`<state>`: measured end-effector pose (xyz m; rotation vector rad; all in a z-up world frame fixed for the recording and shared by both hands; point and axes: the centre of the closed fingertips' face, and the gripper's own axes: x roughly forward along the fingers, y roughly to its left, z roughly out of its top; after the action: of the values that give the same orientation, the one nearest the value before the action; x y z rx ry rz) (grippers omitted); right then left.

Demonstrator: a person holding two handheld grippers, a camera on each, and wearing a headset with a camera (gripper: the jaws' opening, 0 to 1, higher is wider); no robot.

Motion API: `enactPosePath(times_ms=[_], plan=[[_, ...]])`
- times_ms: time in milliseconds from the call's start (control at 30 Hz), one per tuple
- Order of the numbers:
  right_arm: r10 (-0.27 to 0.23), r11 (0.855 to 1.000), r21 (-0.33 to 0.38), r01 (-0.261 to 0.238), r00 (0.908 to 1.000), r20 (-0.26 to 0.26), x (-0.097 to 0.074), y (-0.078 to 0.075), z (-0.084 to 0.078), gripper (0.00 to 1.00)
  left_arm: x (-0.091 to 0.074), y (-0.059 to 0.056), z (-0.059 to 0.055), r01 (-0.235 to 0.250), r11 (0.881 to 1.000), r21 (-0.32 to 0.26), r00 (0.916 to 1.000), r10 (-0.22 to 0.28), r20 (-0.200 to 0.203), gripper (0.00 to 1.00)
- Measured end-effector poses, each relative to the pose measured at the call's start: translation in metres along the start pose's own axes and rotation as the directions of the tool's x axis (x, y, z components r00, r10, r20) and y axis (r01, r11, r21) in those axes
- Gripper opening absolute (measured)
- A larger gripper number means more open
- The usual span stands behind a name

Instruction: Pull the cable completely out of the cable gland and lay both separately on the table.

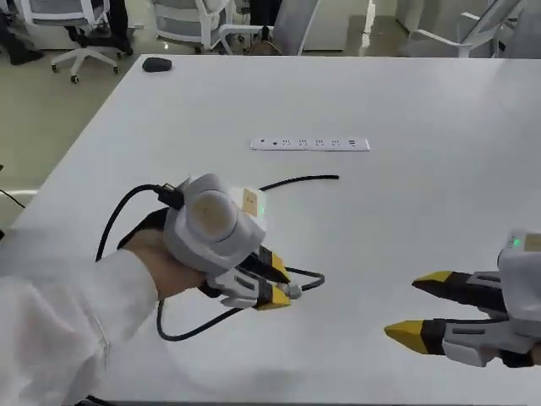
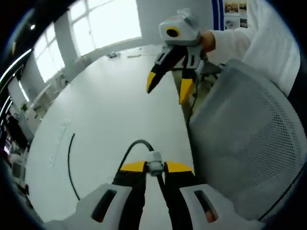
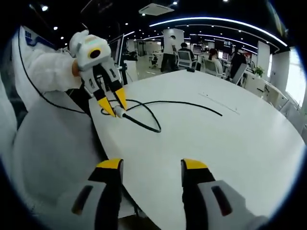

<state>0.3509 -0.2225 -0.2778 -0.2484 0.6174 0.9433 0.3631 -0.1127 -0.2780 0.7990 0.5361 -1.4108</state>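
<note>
A black cable [image 1: 297, 179] lies in loops on the white table [image 1: 406, 101]. One end runs into a small grey cable gland [image 1: 295, 290]. My left gripper [image 1: 282, 288] is shut on that gland near the table's front edge. In the left gripper view the gland [image 2: 154, 163] sits pinched between the yellow tips, and the cable [image 2: 132, 146] curves away to the left. My right gripper [image 1: 418, 306] hovers open at the lower right, apart from the cable, with nothing between its fingers. The right gripper view shows the left gripper [image 3: 115, 109] on the gland [image 3: 119, 114].
A white power strip [image 1: 310, 144] lies beyond the cable at mid table. A dark mouse [image 1: 156, 64] sits near the far left edge. Office chairs [image 1: 80, 25] stand behind the table. A grey mesh chair back [image 2: 249, 134] is close on the left gripper's right.
</note>
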Motion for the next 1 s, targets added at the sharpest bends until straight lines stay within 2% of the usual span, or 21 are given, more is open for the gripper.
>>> enactPosePath(times_ms=[33,67,167,233,300,400,500,567,600,633,667,700,733,800,833,867,900,967,1000], plan=[[0.020,1.000,-0.006,-0.019,0.9997,0.015,0.002,0.003,0.006,0.50,-0.003,-0.001,0.001,0.005,0.997,0.071,0.9999,-0.004,-0.015,0.15],[0.036,0.999,-0.016,-0.036,0.9991,0.024,0.004,0.005,0.011,0.50,-0.005,-0.002,0.002,0.011,0.994,0.110,0.9997,-0.008,-0.021,0.15],[0.096,0.994,-0.054,-0.094,0.9947,0.037,0.009,0.014,0.024,0.50,-0.011,-0.002,0.009,0.001,0.983,0.183,1.0000,0.000,-0.008,0.15],[0.127,0.988,-0.092,-0.124,0.9914,0.030,0.013,0.019,0.031,0.49,-0.014,-0.001,0.010,-0.007,0.971,0.239,0.9997,0.012,-0.020,0.15],[0.157,0.983,-0.100,-0.153,0.9870,0.034,0.017,0.023,0.036,0.48,-0.017,-0.002,0.012,-0.015,0.962,0.274,0.9995,0.022,-0.023,0.15],[0.202,0.976,-0.096,-0.196,0.9777,0.057,0.021,0.032,0.046,0.47,-0.021,-0.005,0.017,-0.025,0.955,0.296,0.9996,0.029,-0.006,0.15],[0.255,0.964,-0.093,-0.247,0.9635,0.082,0.026,0.041,0.055,0.47,-0.026,-0.006,0.020,-0.041,0.944,0.326,0.9991,0.042,0.004,0.15],[0.300,0.953,-0.084,-0.292,0.9482,0.105,0.030,0.048,0.062,0.45,-0.029,-0.007,0.021,-0.049,0.941,0.336,0.9988,0.048,0.011,0.15],[0.329,0.944,-0.077,-0.322,0.9365,0.122,0.032,0.052,0.065,0.44,-0.030,-0.008,0.022,-0.053,0.939,0.339,0.9986,0.050,0.017,0.15],[0.365,0.931,-0.072,-0.359,0.9206,0.137,0.035,0.057,0.068,0.43,-0.032,-0.009,0.024,-0.056,0.939,0.340,0.9984,0.050,0.026,0.15],[0.379,0.925,-0.061,-0.374,0.9145,0.141,0.037,0.058,0.070,0.43,-0.033,-0.010,0.024,-0.057,0.939,0.339,0.9983,0.050,0.029,0.15],[0.390,0.921,-0.076,-0.383,0.9088,0.147,0.040,0.059,0.072,0.45,-0.034,-0.010,0.025,-0.058,0.939,0.339,0.9983,0.050,0.031,0.15],[0.414,0.909,-0.128,-0.397,0.8972,0.155,0.043,0.062,0.078,0.46,-0.034,-0.010,0.025,-0.061,0.939,0.338,0.9980,0.052,0.034,0.15],[0.441,0.891,-0.192,-0.412,0.8850,0.149,0.048,0.065,0.084,0.45,-0.036,-0.010,0.024,-0.070,0.942,0.329,0.9974,0.059,0.042,0.15],[0.459,0.882,-0.195,-0.430,0.8762,0.146,0.050,0.067,0.086,0.43,-0.037,-0.010,0.024,-0.074,0.944,0.323,0.9970,0.062,0.047,0.15],[0.489,0.866,-0.201,-0.459,0.8596,0.147,0.051,0.071,0.088,0.42,-0.039,-0.010,0.024,-0.076,0.946,0.316,0.9967,0.063,0.051,0.15],[0.533,0.841,-0.200,-0.503,0.8329,0.148,0.053,0.078,0.090,0.38,-0.041,-0.010,0.024,-0.082,0.947,0.310,0.9960,0.067,0.059,0.15],[0.585,0.806,-0.205,-0.556,0.8005,0.129,0.056,0.087,0.091,0.35,-0.044,-0.012,0.024,-0.089,0.951,0.298,0.9950,0.070,0.071,0.15],[0.594,0.797,-0.228,-0.560,0.7946,0.125,0.058,0.089,0.092,0.33,-0.045,-0.012,0.023,-0.092,0.950,0.298,0.9947,0.073,0.072,0.15]])
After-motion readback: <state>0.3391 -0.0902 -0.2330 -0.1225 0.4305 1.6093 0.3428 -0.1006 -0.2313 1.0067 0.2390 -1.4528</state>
